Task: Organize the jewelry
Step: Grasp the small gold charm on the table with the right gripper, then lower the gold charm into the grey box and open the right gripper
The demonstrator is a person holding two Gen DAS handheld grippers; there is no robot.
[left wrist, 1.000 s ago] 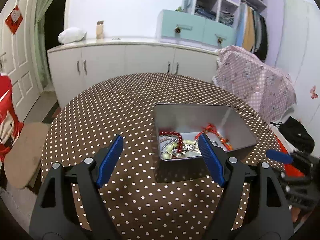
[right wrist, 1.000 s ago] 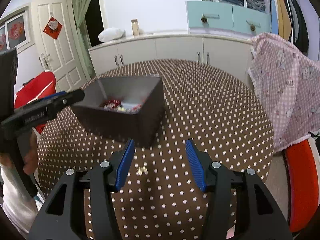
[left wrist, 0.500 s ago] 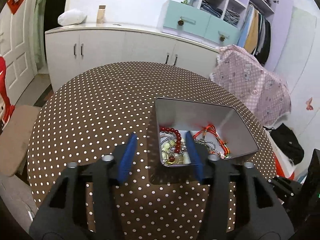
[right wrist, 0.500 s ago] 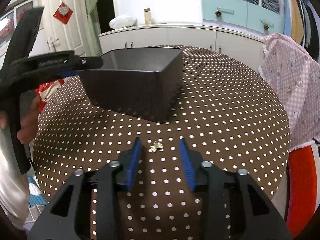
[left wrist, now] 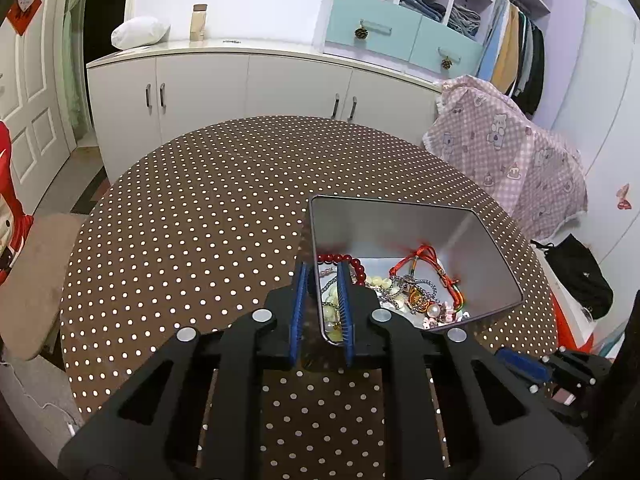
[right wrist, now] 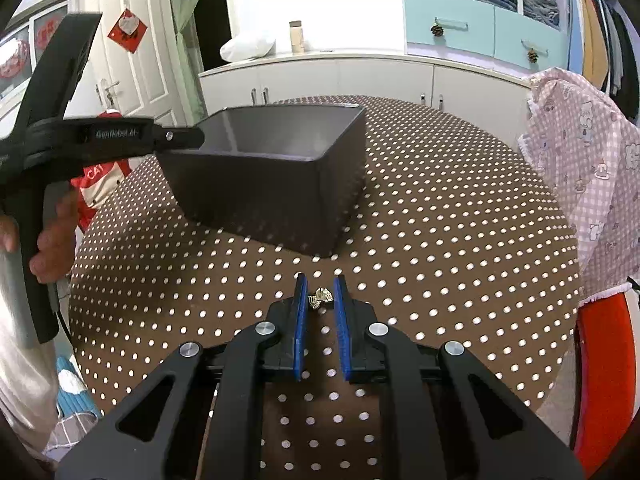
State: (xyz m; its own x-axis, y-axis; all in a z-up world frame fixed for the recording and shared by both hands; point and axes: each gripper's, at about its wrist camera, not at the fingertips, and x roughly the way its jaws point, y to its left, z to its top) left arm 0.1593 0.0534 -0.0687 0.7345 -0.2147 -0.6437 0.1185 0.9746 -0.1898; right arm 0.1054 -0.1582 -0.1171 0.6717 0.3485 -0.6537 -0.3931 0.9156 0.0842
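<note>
— Lying on the polka-dot desk, just in front of the dark box, a small gold-coloured trinket sits between the blue pads of the right tongs. Do the pads touch it?

— They have just been closing and stand close on either side; whether they press on it cannot be told.

— And the box?

— It stands on the desk holding a tangle of jewelry: red beads, pale pearls, chains, red cord. The left tongs have just closed on its near-left wall, one pad outside, one inside.

— Who holds them?

— A person's hand grips the left handle at the desk's edge.

— Beyond that?

— White cabinets and a pink checked cloth.
</note>
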